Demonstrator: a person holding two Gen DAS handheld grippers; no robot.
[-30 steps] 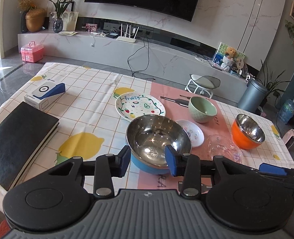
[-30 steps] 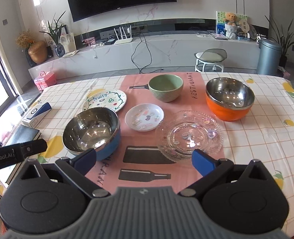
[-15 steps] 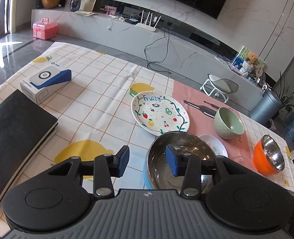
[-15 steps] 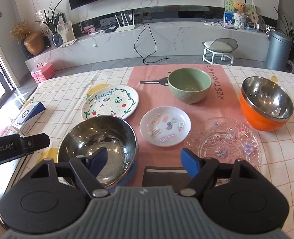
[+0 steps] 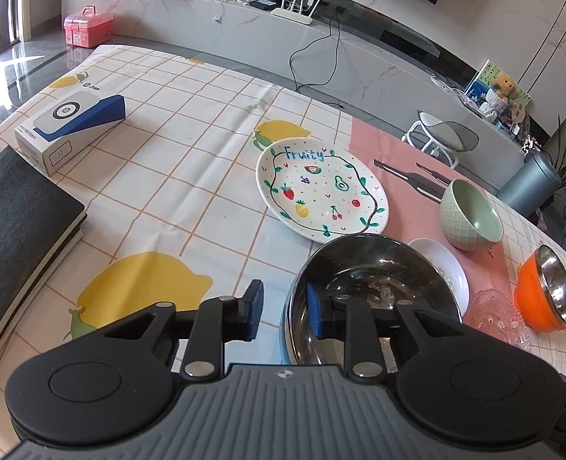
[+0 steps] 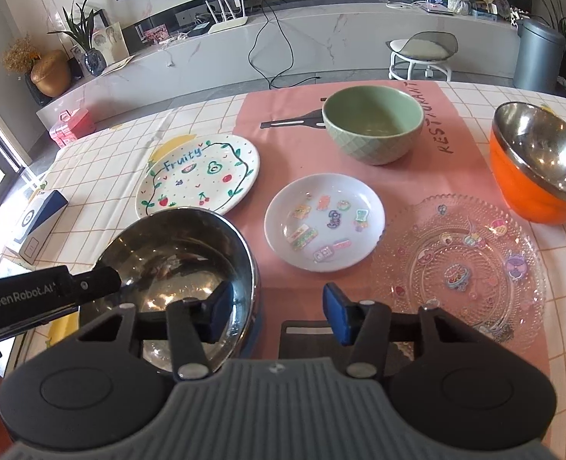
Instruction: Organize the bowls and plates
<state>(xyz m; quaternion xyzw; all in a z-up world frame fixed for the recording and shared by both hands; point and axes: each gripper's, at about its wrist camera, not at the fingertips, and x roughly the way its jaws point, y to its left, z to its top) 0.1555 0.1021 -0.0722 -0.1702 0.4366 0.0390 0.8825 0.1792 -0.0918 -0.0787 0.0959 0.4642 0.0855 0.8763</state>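
A steel bowl with a blue outside point(image 5: 379, 268) point(image 6: 175, 245) stands near the table's front. My left gripper point(image 5: 283, 316) straddles its left rim; the jaws are closing, with a gap still showing at each pad. My right gripper point(image 6: 277, 310) straddles the right rim, one pad inside and one outside, also closing and not touching. The "Fruity" plate point(image 6: 198, 176), a small white sticker plate point(image 6: 323, 222), a clear glass plate point(image 6: 459, 260), a green bowl point(image 6: 373, 126) and an orange steel bowl point(image 6: 540, 161) lie beyond.
A black book point(image 5: 14, 222) and a white and blue box point(image 5: 72, 126) lie on the table's left side. The left gripper's finger point(image 6: 53, 295) reaches in from the left in the right wrist view. A stool and a bin stand past the far edge.
Both grippers have come down and forward onto the steel bowl. Their jaws have narrowed, and each now has the bowl's rim between its pads.
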